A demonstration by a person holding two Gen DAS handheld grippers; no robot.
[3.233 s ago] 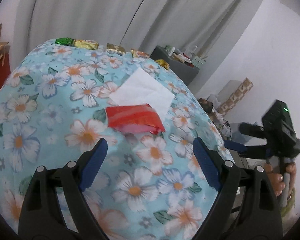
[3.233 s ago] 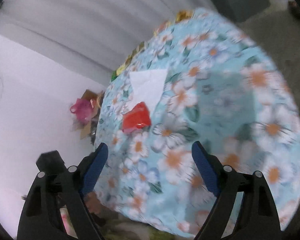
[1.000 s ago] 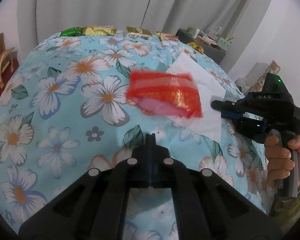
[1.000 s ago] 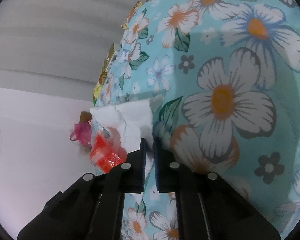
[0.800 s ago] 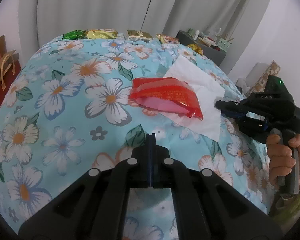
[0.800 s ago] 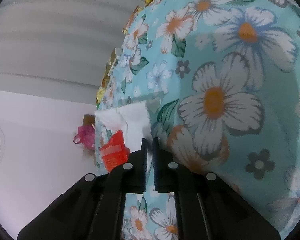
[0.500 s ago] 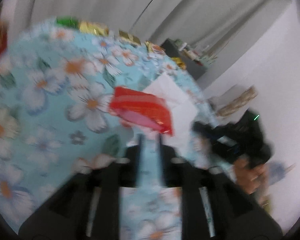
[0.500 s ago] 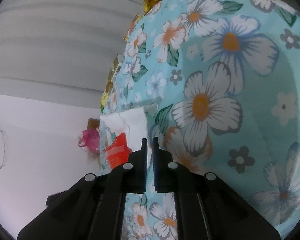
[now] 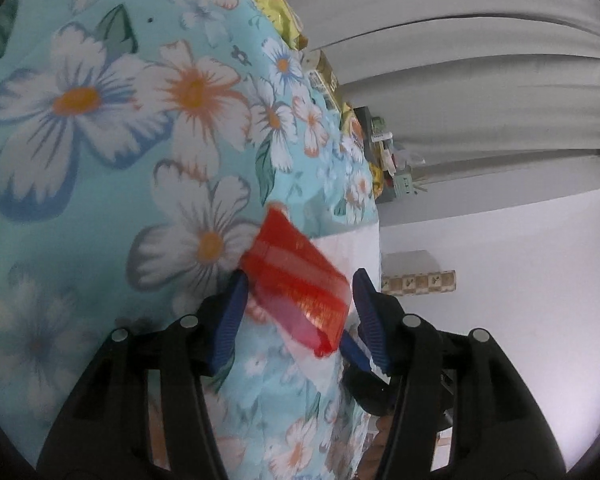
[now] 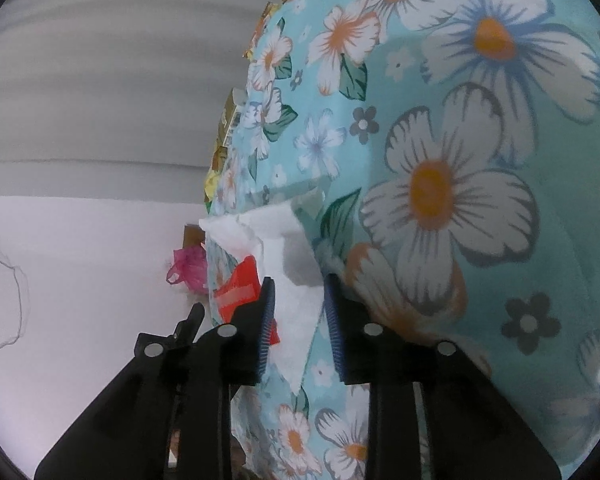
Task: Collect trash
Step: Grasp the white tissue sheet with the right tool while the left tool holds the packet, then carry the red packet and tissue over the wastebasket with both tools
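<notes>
Wrapper (image 9: pixel 296 284), red, crinkly, light, lies lower centre between left gripper (image 9: pixel 300 312) jaws, just opened, not pinching; right gripper (image 10: pixel 298 320) jaws just parted around limp tissue (image 10: pixel 288 280); pinch edges.

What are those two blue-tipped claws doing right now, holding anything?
Left gripper: open, jaws just widened, crinkly red plastic wrapper between them, not pinched.
Right gripper: open, jaws just parted, white paper napkin between them, not pinched.

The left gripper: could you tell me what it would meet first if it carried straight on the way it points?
Most likely the red wrapper, which already lies between the open pads of the left gripper, resting on the white napkin.
</notes>
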